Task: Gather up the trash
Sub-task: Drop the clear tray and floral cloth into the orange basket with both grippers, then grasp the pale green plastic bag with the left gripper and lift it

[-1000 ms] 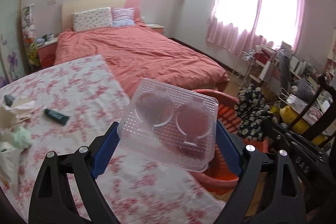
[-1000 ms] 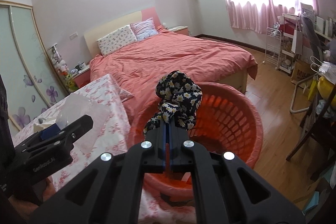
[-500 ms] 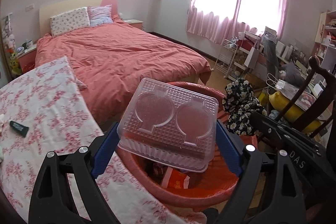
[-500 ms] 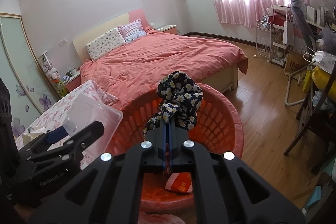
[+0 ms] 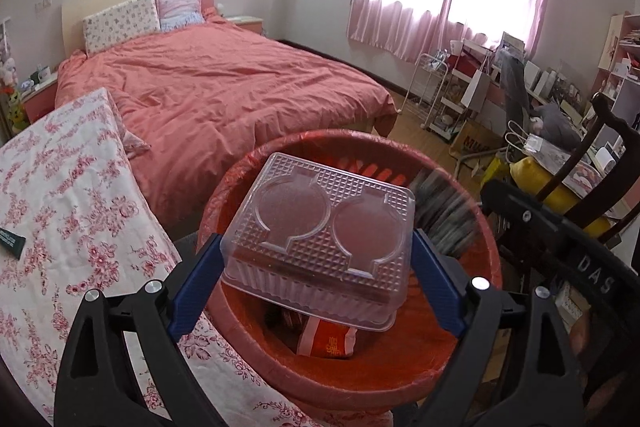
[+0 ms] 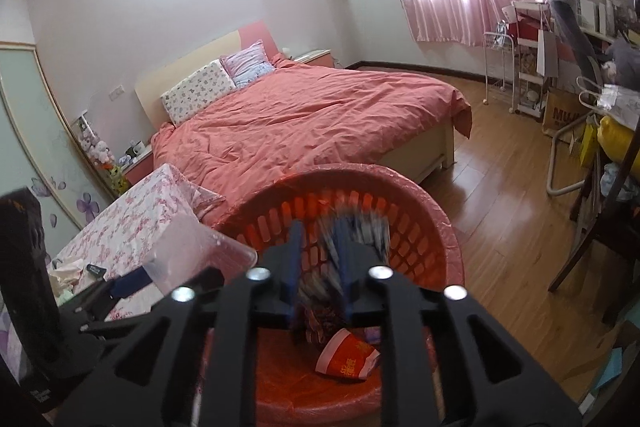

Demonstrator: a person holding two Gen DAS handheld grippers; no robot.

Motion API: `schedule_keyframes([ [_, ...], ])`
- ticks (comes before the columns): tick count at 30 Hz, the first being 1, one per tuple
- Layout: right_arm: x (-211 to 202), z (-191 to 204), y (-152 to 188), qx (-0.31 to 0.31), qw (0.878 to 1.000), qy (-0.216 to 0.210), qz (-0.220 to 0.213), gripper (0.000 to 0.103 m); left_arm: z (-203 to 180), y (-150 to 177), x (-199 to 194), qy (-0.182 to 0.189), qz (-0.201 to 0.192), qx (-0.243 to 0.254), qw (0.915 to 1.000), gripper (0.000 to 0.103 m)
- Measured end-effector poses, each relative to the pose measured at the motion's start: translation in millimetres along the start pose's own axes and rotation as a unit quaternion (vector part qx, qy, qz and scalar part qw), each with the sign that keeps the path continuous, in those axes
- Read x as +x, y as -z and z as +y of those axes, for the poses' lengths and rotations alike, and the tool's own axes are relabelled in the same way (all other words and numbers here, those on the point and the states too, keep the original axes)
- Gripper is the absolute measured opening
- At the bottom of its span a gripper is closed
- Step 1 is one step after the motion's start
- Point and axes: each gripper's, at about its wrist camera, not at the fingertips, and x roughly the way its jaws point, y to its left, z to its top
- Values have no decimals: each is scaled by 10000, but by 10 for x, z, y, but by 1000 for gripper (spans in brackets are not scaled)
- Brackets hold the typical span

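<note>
My left gripper (image 5: 316, 241) is shut on a clear plastic clamshell box (image 5: 320, 223), its blue pads pressing both ends. It holds the box over the red basket (image 5: 360, 138). My right gripper (image 6: 319, 231) also hangs above the red basket (image 6: 436, 223), and its jaws are opening. The dark floral cloth (image 6: 362, 229) is a blur slipping down past the fingers, no longer pinched; from the left wrist the floral cloth (image 5: 444, 211) is smeared against the basket's far wall. A red paper wrapper (image 6: 348, 359) lies on the basket's bottom.
A table with a pink-flowered cloth (image 5: 80, 207) stands left of the basket, with a dark green tube (image 5: 10, 239) and crumpled tissues (image 6: 66, 273) on it. The pink bed (image 5: 224, 87) lies behind. A dark wooden chair (image 5: 600, 155) and clutter stand to the right.
Both grippers moved from beside the table to above the basket. The right jaws went from shut on the floral cloth to parted, and the cloth is dropping.
</note>
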Motion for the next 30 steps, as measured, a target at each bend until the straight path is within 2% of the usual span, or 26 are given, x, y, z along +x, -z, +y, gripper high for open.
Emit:
schedule_keyframes([
  [2, 11, -34, -3, 86, 10000, 14, 21, 30, 10, 22, 30, 13, 84, -4, 10000, 91],
  [8, -2, -111, 15, 159, 9997, 158, 45, 32, 11, 47, 77, 8, 223, -3, 9997, 91],
  [15, -71, -65, 7, 68, 9997, 230, 4, 34, 105, 29, -58, -185, 92, -145, 9997, 91],
  [24, -228, 283, 45, -273, 9996, 113, -15, 39, 475, 119, -546, -814, -193, -370, 9958, 91],
  [30, -329, 760, 166, -676, 9975, -171, 97, 43, 872, 304, -1006, -1365, -361, -650, 9878, 91],
])
